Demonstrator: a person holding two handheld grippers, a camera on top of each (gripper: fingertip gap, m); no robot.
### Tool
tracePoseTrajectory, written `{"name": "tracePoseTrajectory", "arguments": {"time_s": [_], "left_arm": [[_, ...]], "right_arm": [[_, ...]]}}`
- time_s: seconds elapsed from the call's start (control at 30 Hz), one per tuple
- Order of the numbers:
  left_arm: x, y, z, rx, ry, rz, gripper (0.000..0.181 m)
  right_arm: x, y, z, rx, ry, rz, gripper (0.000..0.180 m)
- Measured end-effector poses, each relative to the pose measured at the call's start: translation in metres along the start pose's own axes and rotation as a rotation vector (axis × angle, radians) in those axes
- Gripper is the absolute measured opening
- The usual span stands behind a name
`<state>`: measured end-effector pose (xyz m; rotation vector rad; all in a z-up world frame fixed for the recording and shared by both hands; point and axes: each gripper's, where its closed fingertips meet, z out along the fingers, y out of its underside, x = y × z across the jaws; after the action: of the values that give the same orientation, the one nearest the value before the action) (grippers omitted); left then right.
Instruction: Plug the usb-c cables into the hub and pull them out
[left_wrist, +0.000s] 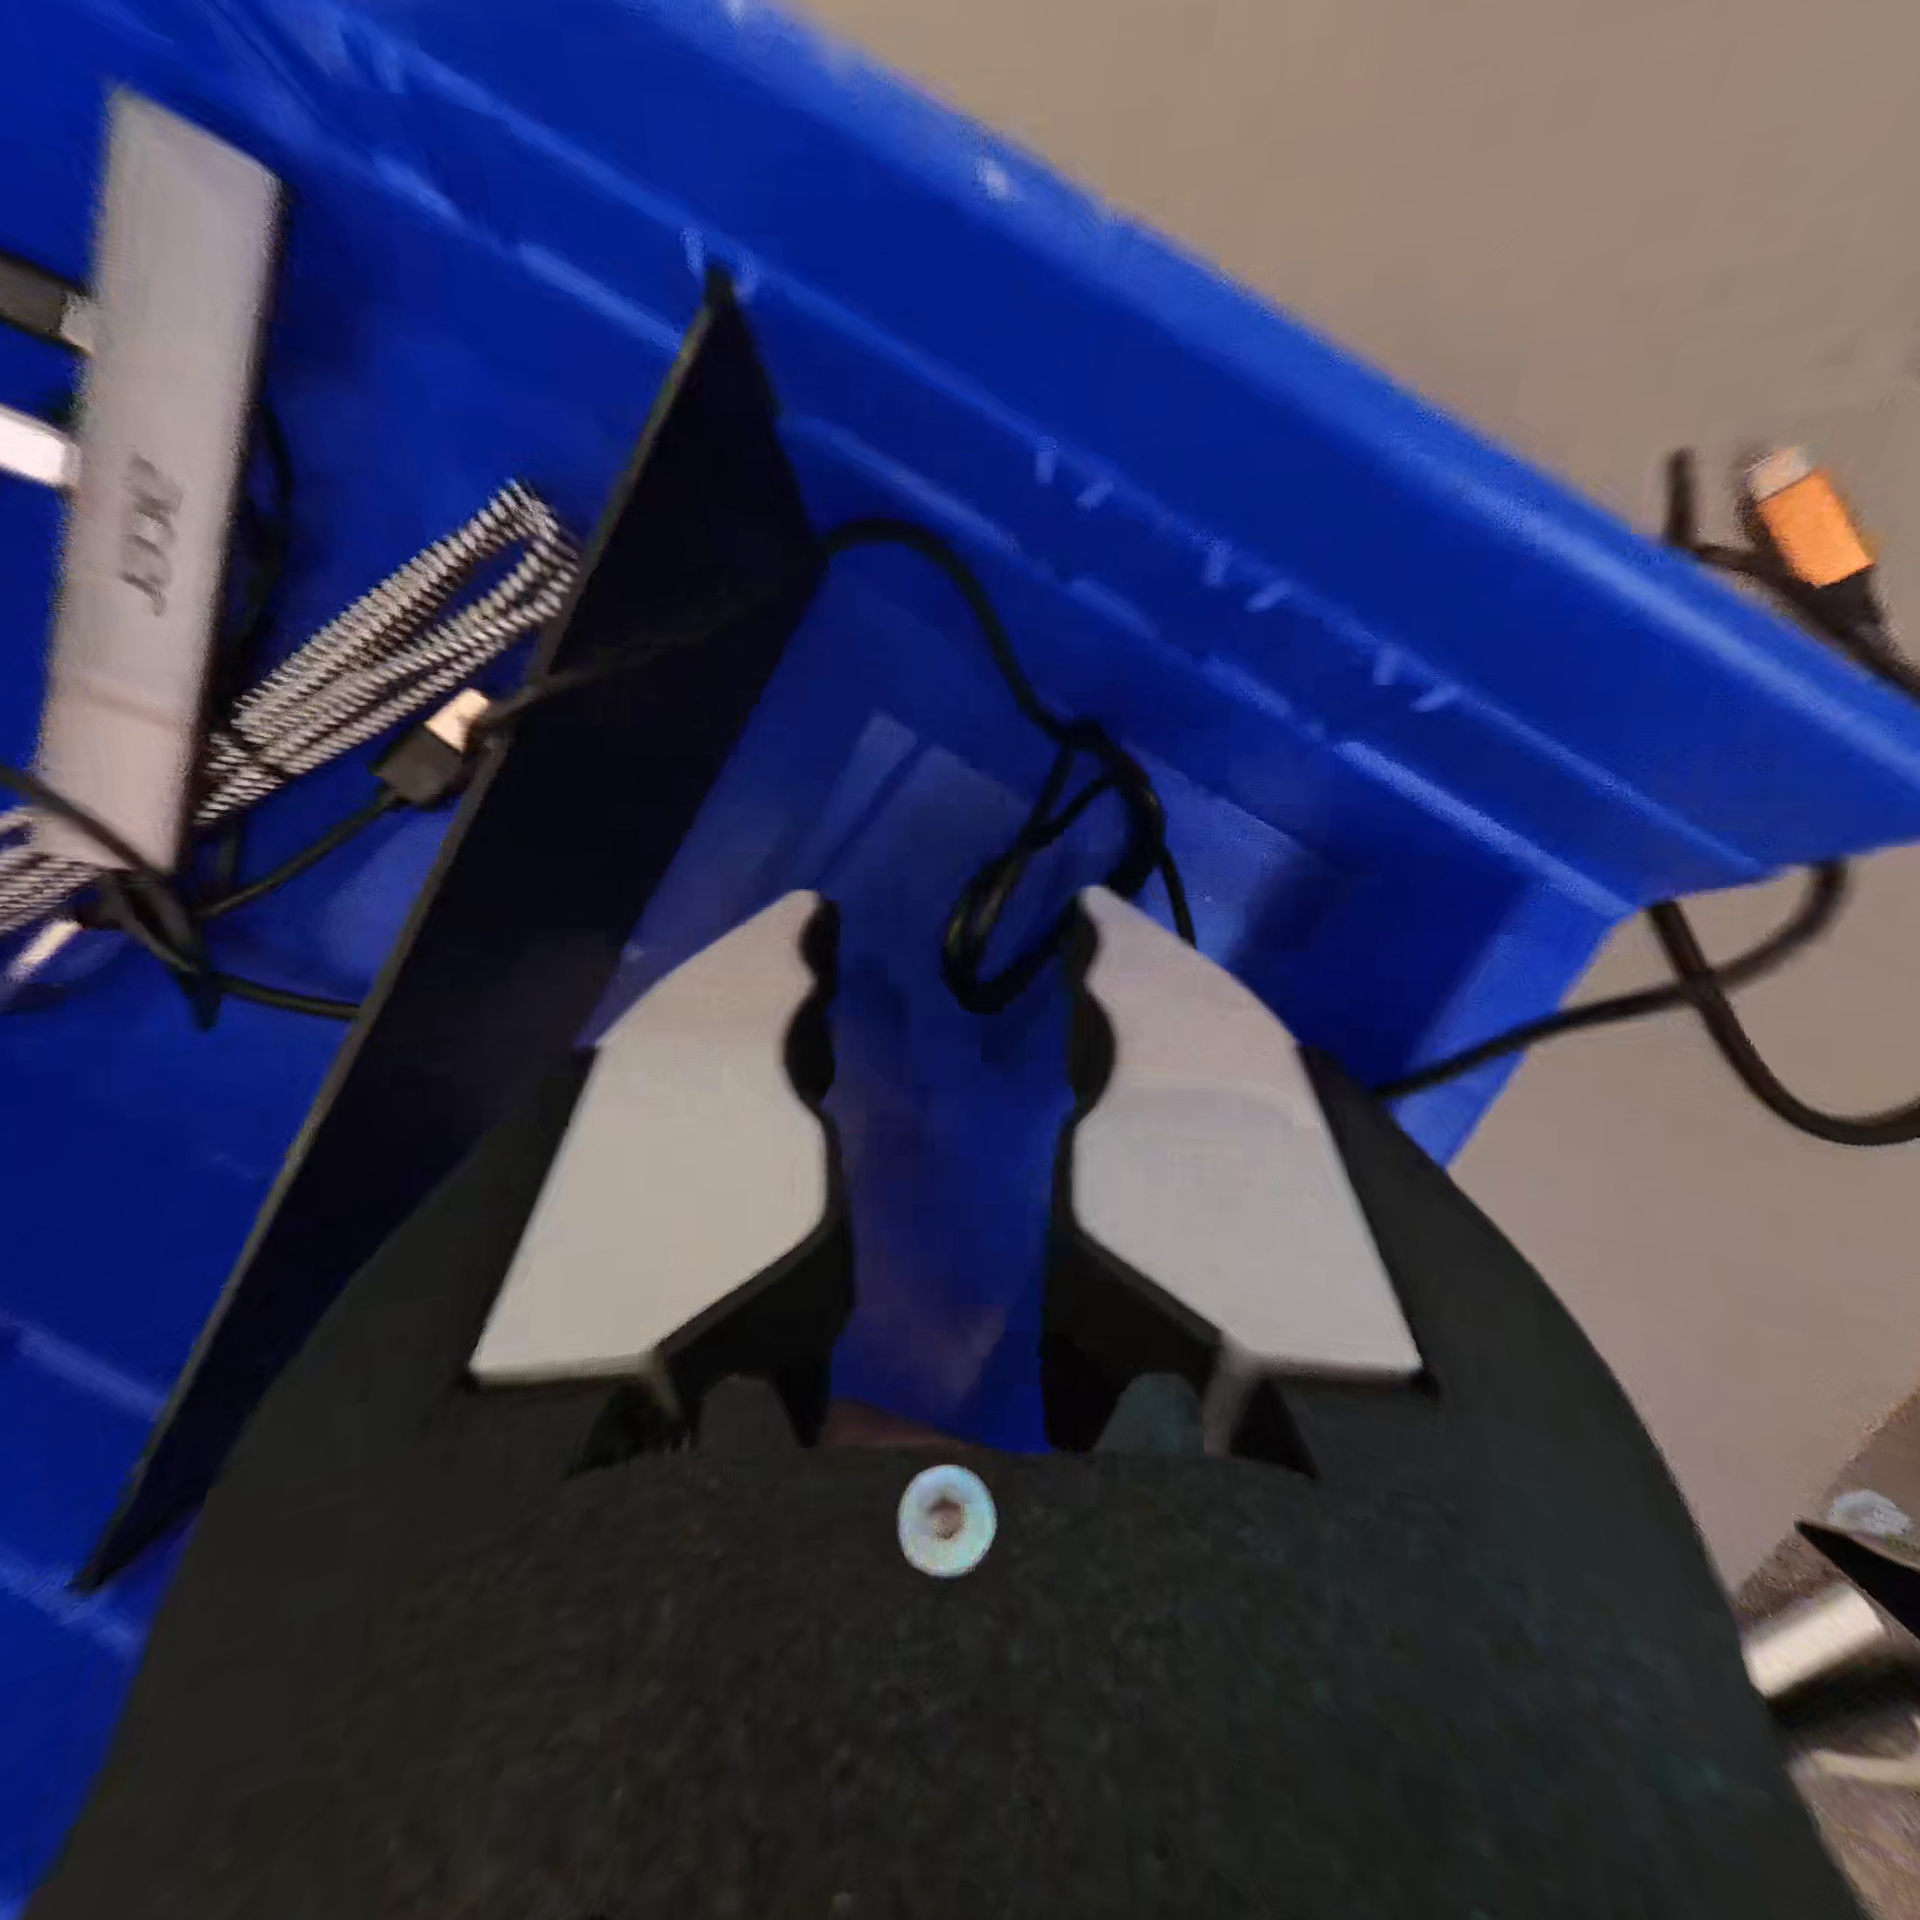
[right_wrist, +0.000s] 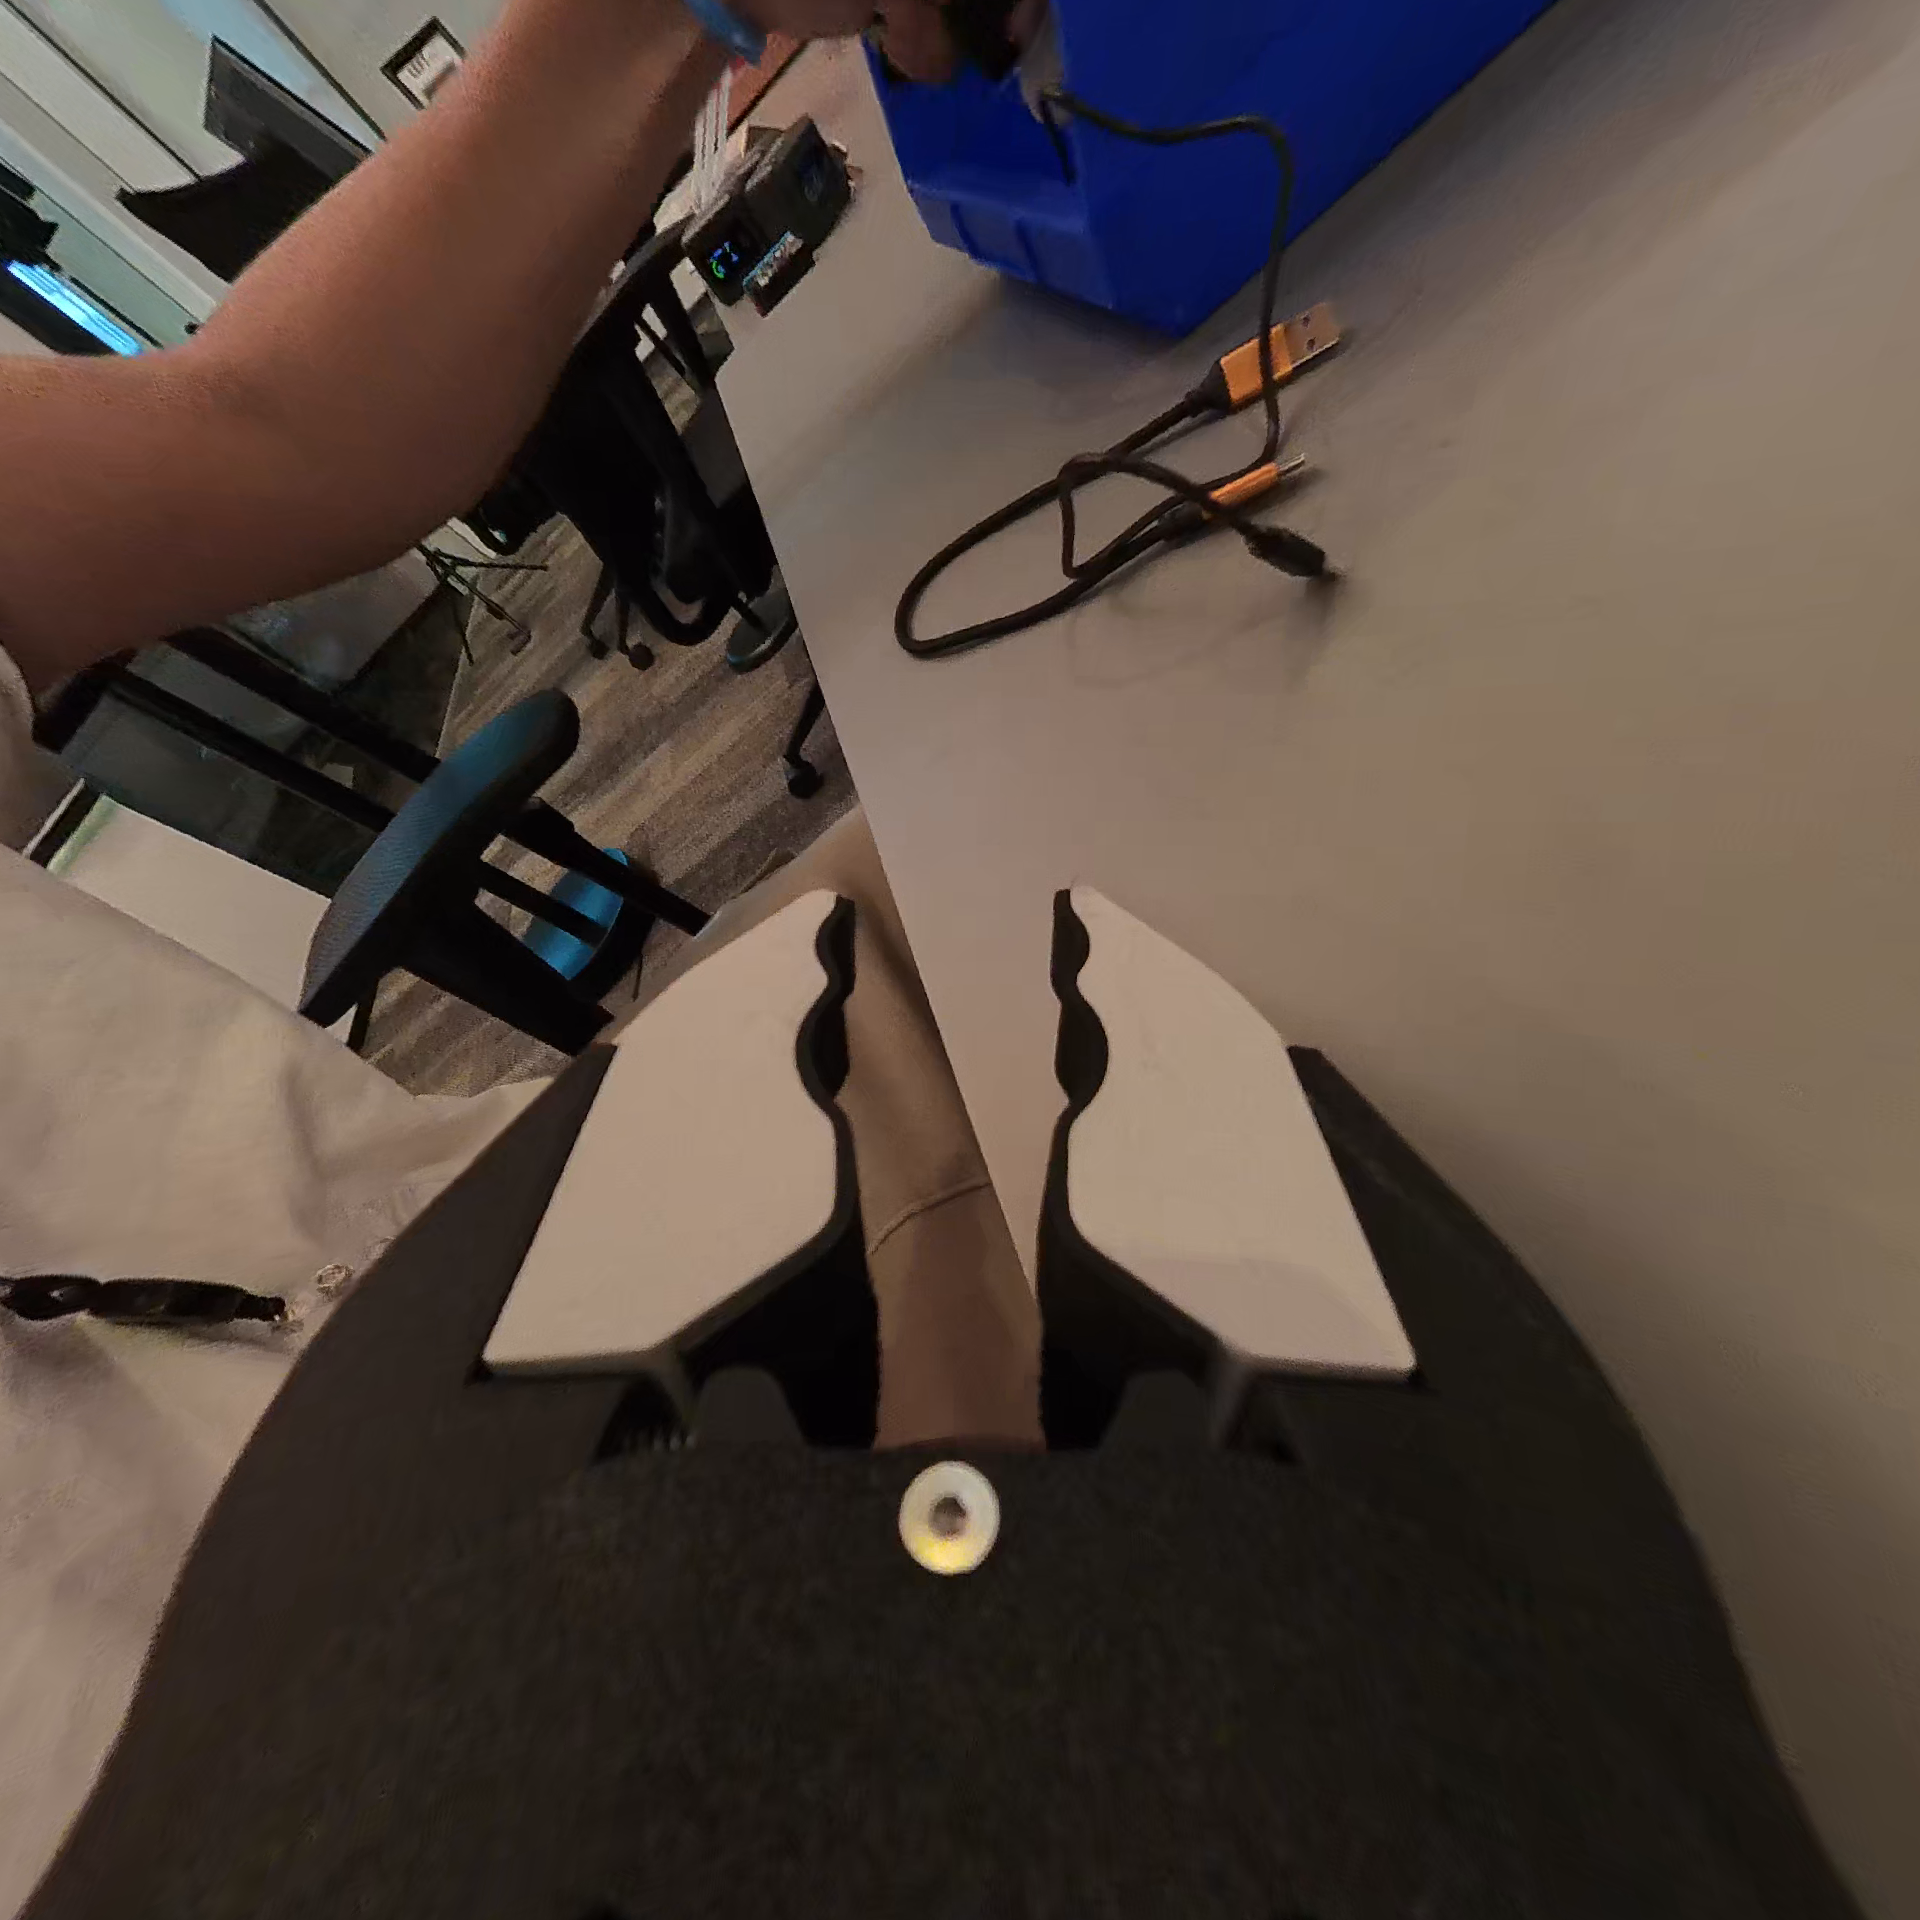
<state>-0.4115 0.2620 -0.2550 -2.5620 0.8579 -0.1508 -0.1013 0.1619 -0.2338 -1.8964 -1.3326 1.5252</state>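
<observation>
One hub in blue bin, two orange-tipped plugs on table

Grey table, black chairs, wood-look floor

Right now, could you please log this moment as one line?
left gripper: open, over blue bin | right gripper: open, empty | hub: in bin

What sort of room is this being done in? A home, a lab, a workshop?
Most likely an office or an office-style lab. In the right wrist view a long grey table stands beside rolling office chairs on a carpeted floor, and a dark monitor sits in the background. Loose cables lie on the table.
</observation>
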Motion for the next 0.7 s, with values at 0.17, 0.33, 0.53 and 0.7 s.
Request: {"name": "tracePoseTrajectory", "arguments": {"time_s": [0.17, 0.33, 0.53, 0.7], "left_arm": [[-0.002, -0.004, -0.017, 0.016, -0.099, 0.0, 0.0], [0.003, -0.077, -0.166, 0.488, -0.384, -0.016, 0.0], [0.07, -0.164, -0.24, 0.782, -0.479, 0.125, 0.0], [0.122, -0.229, -0.171, 0.802, -0.401, 0.195, 0.0]], "right_arm": [[0.002, 0.002, -0.007, 0.013, 0.013, 0.003, 0.035], [0.007, -0.003, -0.011, 0.044, 0.046, -0.008, 0.034], [0.015, -0.018, -0.02, 0.115, 0.093, -0.02, 0.034], [0.023, -0.027, -0.031, 0.164, 0.148, -0.031, 0.034]]}}
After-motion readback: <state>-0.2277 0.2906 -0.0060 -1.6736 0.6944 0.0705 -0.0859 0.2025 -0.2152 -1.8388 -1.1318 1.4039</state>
